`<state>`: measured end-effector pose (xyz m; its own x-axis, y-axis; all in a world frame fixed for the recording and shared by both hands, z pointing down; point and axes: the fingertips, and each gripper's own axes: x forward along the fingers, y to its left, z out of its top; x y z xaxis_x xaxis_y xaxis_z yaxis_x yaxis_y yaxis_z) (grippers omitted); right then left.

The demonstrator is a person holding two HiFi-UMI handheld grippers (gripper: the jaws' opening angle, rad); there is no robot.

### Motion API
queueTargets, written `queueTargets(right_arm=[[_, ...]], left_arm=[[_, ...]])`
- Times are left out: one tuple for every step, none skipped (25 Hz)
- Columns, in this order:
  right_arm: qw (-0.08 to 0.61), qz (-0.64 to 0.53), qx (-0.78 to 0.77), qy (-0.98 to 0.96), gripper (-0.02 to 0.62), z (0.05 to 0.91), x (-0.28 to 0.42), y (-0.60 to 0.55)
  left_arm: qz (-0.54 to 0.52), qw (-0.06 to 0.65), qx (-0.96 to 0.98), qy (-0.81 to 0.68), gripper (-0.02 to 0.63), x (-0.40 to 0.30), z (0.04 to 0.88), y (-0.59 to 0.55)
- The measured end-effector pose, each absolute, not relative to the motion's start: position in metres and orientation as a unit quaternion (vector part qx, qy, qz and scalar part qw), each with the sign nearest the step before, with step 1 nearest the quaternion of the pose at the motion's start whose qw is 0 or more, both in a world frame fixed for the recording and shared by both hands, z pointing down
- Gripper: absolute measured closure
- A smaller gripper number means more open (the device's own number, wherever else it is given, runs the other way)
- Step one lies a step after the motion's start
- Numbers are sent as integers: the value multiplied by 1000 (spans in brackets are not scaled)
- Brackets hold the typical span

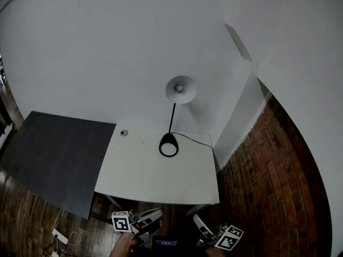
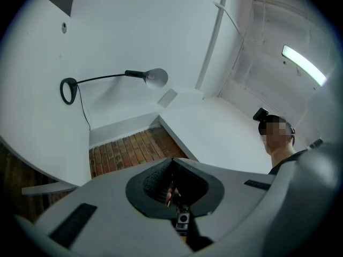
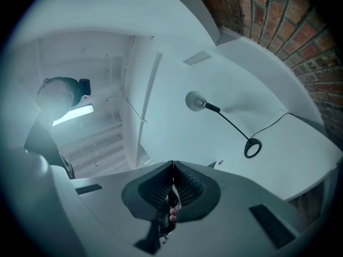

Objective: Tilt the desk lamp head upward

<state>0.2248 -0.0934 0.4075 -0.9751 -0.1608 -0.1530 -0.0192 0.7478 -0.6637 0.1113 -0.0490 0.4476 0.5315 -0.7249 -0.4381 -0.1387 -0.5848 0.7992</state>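
A black desk lamp stands at the back of the white desk (image 1: 155, 178). Its grey shade (image 1: 180, 90) sits on a thin stem above a ring-shaped base (image 1: 168, 145). Both grippers are low at the desk's near edge, far from the lamp. My left gripper (image 1: 152, 217) has its jaws together with nothing between them. My right gripper (image 1: 200, 222) is shut and empty too. The left gripper view shows the shade (image 2: 156, 77) and base (image 2: 68, 90) far beyond the closed jaws (image 2: 172, 162). In the right gripper view the shade (image 3: 195, 100) and base (image 3: 252, 148) lie far past the jaws (image 3: 172, 165).
A dark grey tabletop (image 1: 53, 157) adjoins the white desk on the left. The lamp's cable (image 1: 195, 140) runs right from the base off the desk. Red brick (image 1: 273, 175) lies to the right. A power strip (image 1: 59, 237) is on the wooden floor at lower left.
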Motion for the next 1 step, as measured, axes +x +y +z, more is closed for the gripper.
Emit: queueTargets(right_arm=[[102,-350,-47,930,580,407,226,-96]], left_arm=[[-399,365,796,-271,594,113,447,-51]])
